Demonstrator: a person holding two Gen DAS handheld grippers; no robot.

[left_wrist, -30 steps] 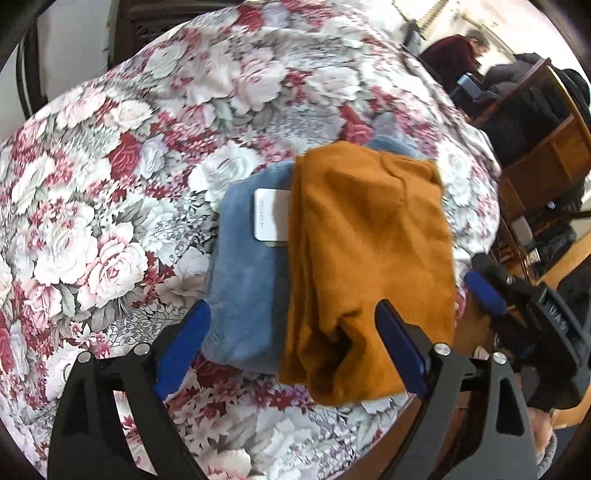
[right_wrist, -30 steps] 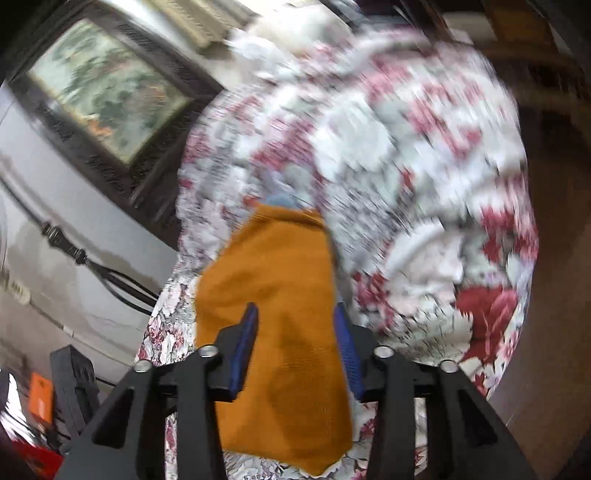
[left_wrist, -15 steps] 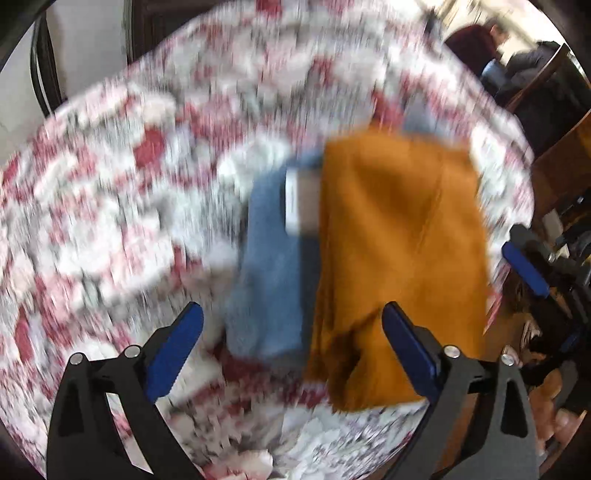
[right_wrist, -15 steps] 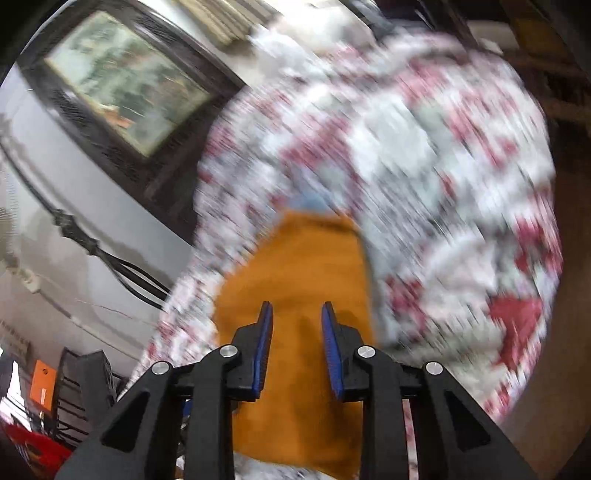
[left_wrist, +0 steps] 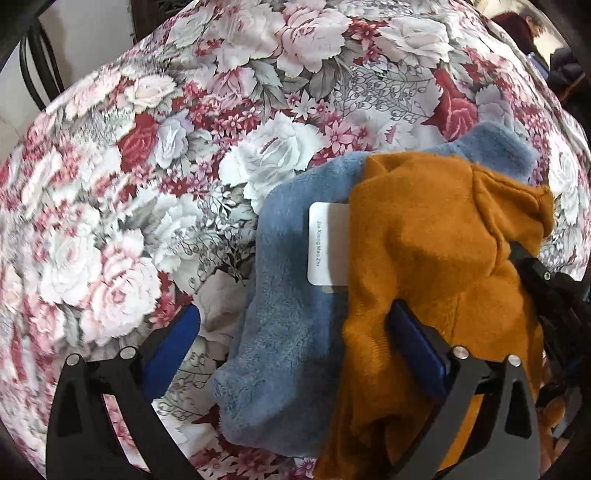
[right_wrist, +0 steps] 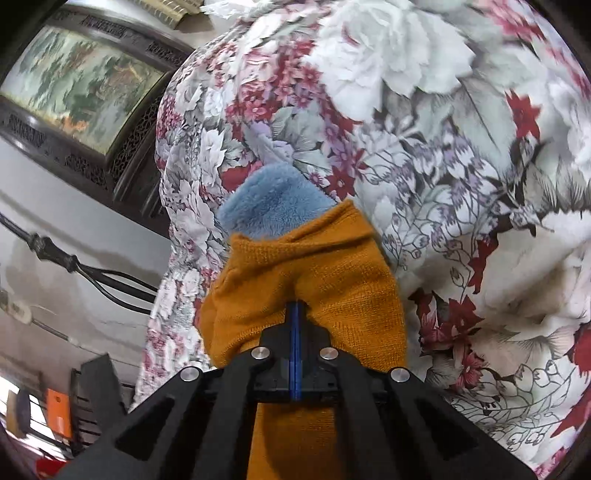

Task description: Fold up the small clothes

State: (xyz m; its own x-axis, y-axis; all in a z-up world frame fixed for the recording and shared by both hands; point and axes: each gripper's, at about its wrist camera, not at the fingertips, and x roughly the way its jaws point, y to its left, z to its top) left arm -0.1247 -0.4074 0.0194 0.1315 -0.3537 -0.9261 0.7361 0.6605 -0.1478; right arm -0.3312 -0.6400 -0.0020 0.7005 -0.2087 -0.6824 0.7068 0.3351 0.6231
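No bins or baskets in either view, so nothing contained: the clothes sit straight on the floral tablecloth (left_wrist: 155, 155). Orange knit garment (left_wrist: 436, 240) lies on top of the blue fleece garment (left_wrist: 288, 332), near the table edge closest to the cameras; the blue one sticks out to the left and at the far end. White label (left_wrist: 327, 245) on the blue fleece is half covered by the orange edge. Left gripper (left_wrist: 291, 354): jaws spread wide and opening, straddling the near end of the blue fleece, with one pad down against the orange fabric and the other over bare cloth; nothing pinched. Right gripper (right_wrist: 295, 314): jaws pressed together, pinching a fold of the orange knit, which bunches up around the tips; in the left wrist view it shows as a dark body at the garment's right side. Surface: cloth with white and red roses, mildly rumpled. Room: framed painting (right_wrist: 81, 85) in a dark carved frame, grey wall with black cables (right_wrist: 92, 273), an orange object low left, a person in dark red (left_wrist: 517, 26) in the background.
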